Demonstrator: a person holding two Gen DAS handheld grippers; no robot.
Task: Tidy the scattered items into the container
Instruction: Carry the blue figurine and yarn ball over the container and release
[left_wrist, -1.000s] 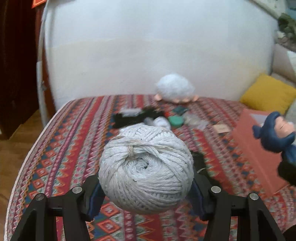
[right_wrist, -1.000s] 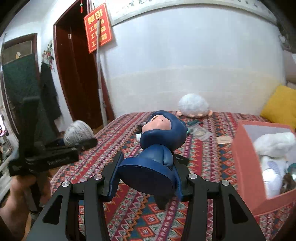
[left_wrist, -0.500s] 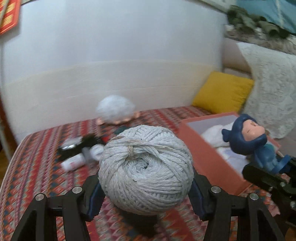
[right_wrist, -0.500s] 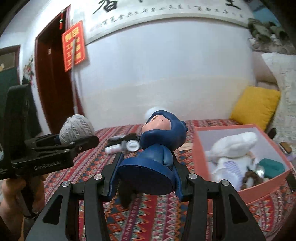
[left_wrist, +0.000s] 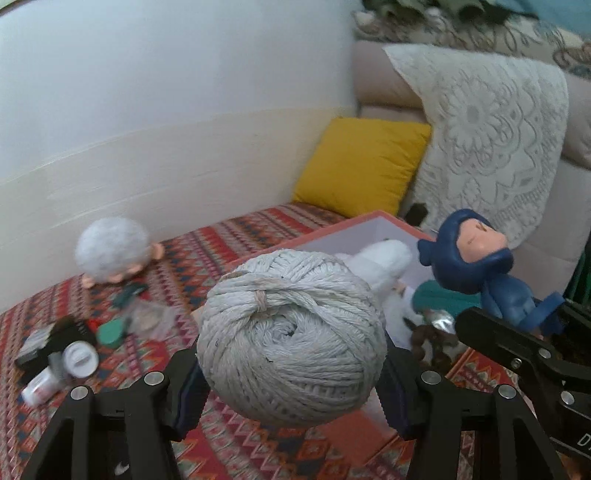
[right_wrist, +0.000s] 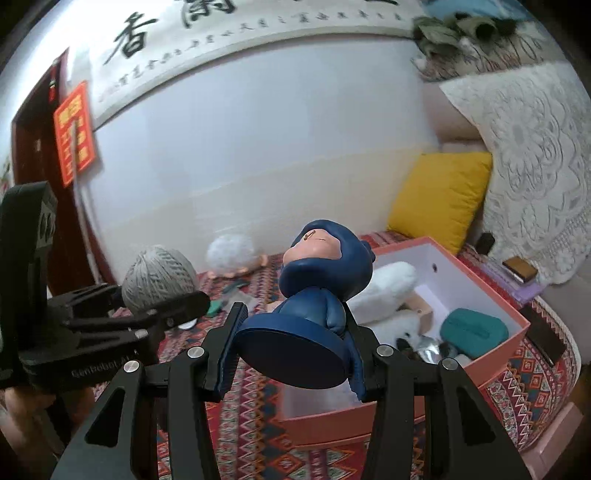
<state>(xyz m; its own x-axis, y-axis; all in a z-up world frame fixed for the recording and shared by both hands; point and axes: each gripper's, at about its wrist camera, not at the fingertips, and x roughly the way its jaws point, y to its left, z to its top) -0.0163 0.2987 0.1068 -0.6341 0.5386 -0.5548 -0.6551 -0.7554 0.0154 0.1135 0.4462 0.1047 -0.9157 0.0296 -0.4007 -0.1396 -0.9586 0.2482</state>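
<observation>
Plainly a carry-to-container step; at left of the right wrist frame the left gripper (right_wrist: 162, 295) clenches the ball of string (right_wrist: 159, 277); centre, the right gripper (right_wrist: 291, 354) grips the blue figurine (right_wrist: 314, 295); right, the orange box (right_wrist: 491, 363) waits below, so each needs lowering over its opening, then release.

The box (right_wrist: 491, 301) sits on the bed (right_wrist: 258, 391), with a plush toy (right_wrist: 384, 282) and a pouch (right_wrist: 474, 328) inside it. Behind the box a cushion (right_wrist: 439, 195) leans against the wall. To the box's left, small items lie scattered on the bed (left_wrist: 74, 343), and a fluffy doll (left_wrist: 110, 249) lies behind them, near the wall.
</observation>
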